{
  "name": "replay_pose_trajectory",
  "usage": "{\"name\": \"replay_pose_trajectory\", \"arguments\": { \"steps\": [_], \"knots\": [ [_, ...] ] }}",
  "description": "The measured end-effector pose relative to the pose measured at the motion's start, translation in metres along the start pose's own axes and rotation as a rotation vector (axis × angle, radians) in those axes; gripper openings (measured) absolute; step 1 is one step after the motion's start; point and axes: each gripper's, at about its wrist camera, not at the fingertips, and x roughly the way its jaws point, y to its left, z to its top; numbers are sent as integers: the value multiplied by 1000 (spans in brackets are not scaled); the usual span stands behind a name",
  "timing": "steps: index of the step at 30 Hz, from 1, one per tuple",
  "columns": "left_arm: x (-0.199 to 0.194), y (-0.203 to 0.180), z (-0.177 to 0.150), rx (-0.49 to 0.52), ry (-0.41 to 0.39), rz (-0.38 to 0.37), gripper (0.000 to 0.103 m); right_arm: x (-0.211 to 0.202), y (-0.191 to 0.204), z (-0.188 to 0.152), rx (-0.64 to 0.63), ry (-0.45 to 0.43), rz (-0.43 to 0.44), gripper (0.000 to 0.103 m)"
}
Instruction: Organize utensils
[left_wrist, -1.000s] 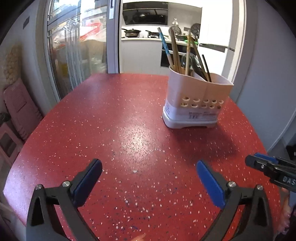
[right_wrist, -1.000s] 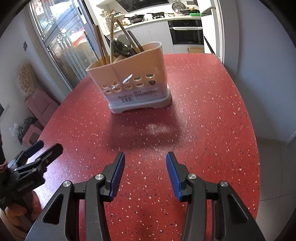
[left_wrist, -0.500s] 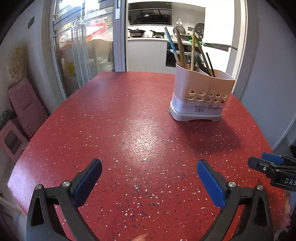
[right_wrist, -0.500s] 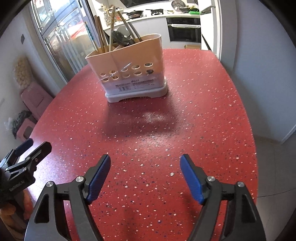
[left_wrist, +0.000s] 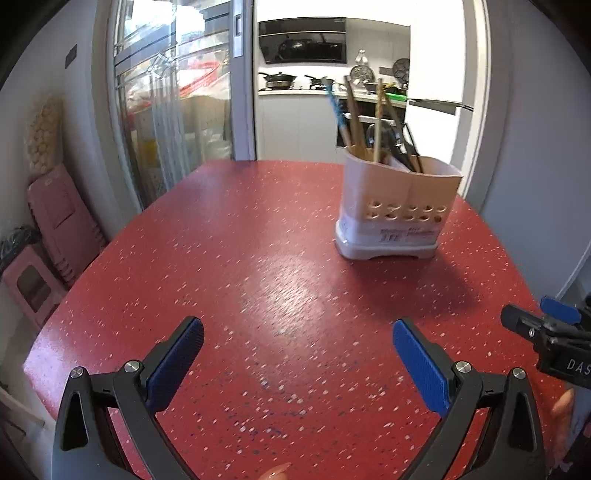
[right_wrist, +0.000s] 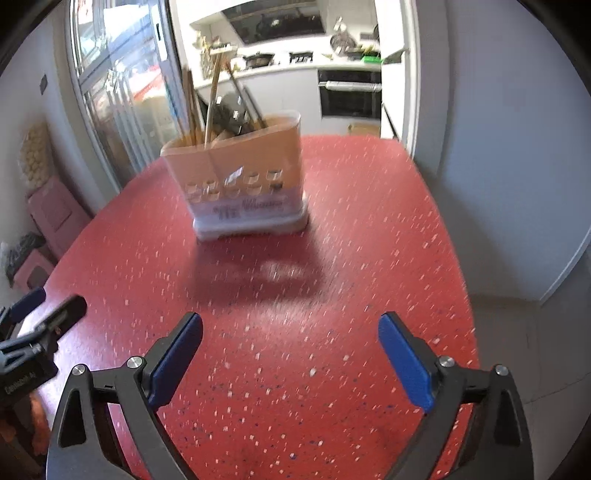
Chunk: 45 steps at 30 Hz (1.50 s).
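Right gripper (right_wrist: 290, 354) spread wider than a second ago, blue ribbed pads far apart, grasping nothing. Left gripper (left_wrist: 297, 354) likewise released, empty. Both hover over near edge of red speckled table (left_wrist: 236, 258). Beige plastic utensil holder (left_wrist: 397, 214), perforated row of round holes, white base, stands upright toward far right edge. Utensils (left_wrist: 369, 122) inside stand handles-up, long axes near vertical, fanning slightly apart.

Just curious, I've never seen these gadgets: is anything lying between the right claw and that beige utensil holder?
No. The right wrist view shows only bare speckled red tabletop and the holder's shadow between the open right claw and the beige plastic utensil holder.
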Motion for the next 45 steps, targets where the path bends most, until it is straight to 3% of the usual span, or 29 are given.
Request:
{"name": "replay_pose_trajectory", "arguments": {
  "steps": [7, 18, 24, 45],
  "knots": [
    [-5, -10, 24, 28, -77, -12, 103, -7, -9, 16, 37, -153, -41, 103],
    [0, -11, 76, 13, -206, -23, 103, -6, 12, 53, -16, -299, -136, 103],
    [12, -14, 87, 19, -228, -24, 103, -2, 18, 60, -27, -321, -153, 103],
    [40, -9, 72, 12, -237, 4, 103, 16, 23, 42, -27, -355, -177, 103]
  ]
}}
